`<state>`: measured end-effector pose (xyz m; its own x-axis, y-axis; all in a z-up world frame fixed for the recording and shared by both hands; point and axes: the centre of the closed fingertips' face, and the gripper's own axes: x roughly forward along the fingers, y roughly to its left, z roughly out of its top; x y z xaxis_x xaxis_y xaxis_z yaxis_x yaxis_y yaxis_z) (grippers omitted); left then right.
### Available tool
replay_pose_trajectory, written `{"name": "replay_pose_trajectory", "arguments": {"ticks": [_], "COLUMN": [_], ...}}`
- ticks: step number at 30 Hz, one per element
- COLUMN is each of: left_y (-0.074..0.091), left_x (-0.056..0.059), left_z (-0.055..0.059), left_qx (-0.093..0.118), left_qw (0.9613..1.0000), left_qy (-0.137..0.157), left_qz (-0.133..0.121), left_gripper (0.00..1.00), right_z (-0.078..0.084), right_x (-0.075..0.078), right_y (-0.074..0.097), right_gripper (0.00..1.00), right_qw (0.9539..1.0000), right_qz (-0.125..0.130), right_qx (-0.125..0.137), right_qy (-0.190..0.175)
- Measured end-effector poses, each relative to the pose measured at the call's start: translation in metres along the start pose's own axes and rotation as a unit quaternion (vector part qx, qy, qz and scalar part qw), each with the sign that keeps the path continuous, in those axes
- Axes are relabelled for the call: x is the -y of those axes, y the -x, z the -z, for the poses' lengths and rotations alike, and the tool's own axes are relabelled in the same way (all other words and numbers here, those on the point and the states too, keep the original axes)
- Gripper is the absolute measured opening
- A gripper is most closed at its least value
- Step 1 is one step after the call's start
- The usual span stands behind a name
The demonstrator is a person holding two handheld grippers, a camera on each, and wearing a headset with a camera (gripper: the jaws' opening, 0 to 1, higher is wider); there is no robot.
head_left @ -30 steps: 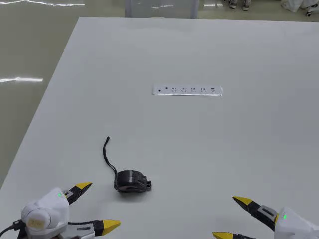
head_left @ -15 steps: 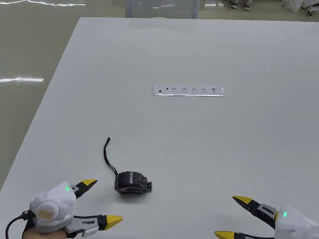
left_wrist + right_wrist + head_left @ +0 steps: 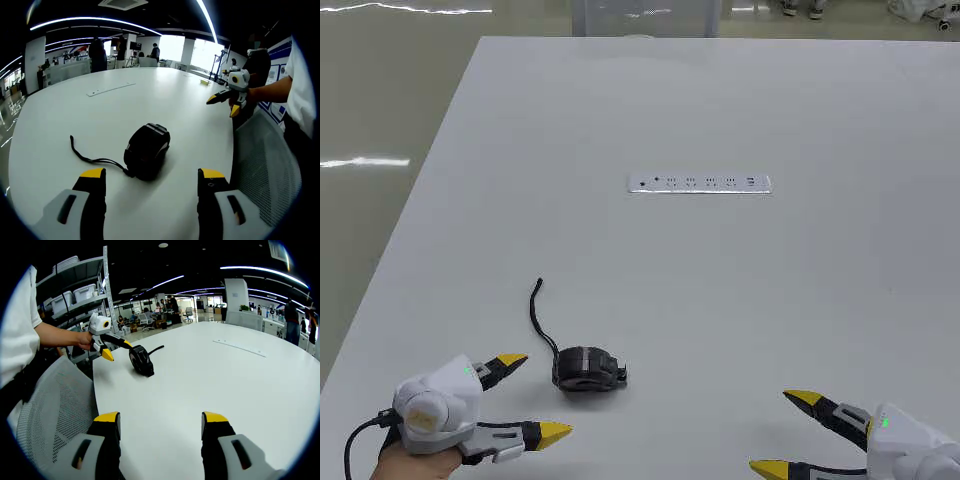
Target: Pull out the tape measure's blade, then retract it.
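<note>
I had the tape measure (image 3: 586, 368) sitting on the white bench (image 3: 740, 300) close to the near edge, towards the near-left corner. The only other item on the top was a flat power strip (image 3: 699, 183), well apart from it, out towards the middle and lying parallel to the near edge. In the gripper views a mesh chair back (image 3: 265, 165) stood just off the near edge, and shelving with boxes (image 3: 75, 290) rose behind the person.

Only bare bench top lay between the tape measure and the left gripper (image 3: 542, 394), which hung near it on the near-left side, jaws spread wide. The right gripper (image 3: 773, 432) hung near the near edge, well to the right, jaws likewise spread.

The dark case lay with its long axis roughly along the near edge, a small tab projecting at its right end. Its black strap (image 3: 536, 315) trailed off the left end, curving towards the far edge.

Compared with a second before, the left gripper had edged forward towards the case; the tape measure and the right gripper had kept their places.
</note>
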<state>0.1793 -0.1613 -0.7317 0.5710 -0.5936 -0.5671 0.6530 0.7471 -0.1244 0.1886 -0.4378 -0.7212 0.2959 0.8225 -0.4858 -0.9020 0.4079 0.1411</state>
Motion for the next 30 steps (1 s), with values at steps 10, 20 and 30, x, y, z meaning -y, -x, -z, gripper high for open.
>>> {"name": "replay_pose_trajectory", "arguments": {"ticks": [10,20,30], "left_y": [-0.007,-0.015,-0.024], "left_x": [-0.006,-0.012,-0.013], "left_z": [-0.002,-0.004,-0.005], "left_qx": [0.002,-0.009,-0.015], "left_qw": [0.9997,0.9988,0.9970], "left_qy": [-0.020,-0.043,-0.063], "left_qz": [0.012,0.023,0.042], "left_gripper": [0.71,0.68,0.64], "right_z": [0.001,0.000,-0.002], "right_x": [0.001,0.004,0.004], "right_y": [-0.006,-0.013,-0.022], "right_gripper": [0.65,0.64,0.64], "right_qw": [0.9999,0.9998,0.9995], "right_qz": [-0.012,-0.019,-0.028], "right_qx": [-0.002,-0.007,-0.008], "right_qy": [0.006,0.008,0.010]}}
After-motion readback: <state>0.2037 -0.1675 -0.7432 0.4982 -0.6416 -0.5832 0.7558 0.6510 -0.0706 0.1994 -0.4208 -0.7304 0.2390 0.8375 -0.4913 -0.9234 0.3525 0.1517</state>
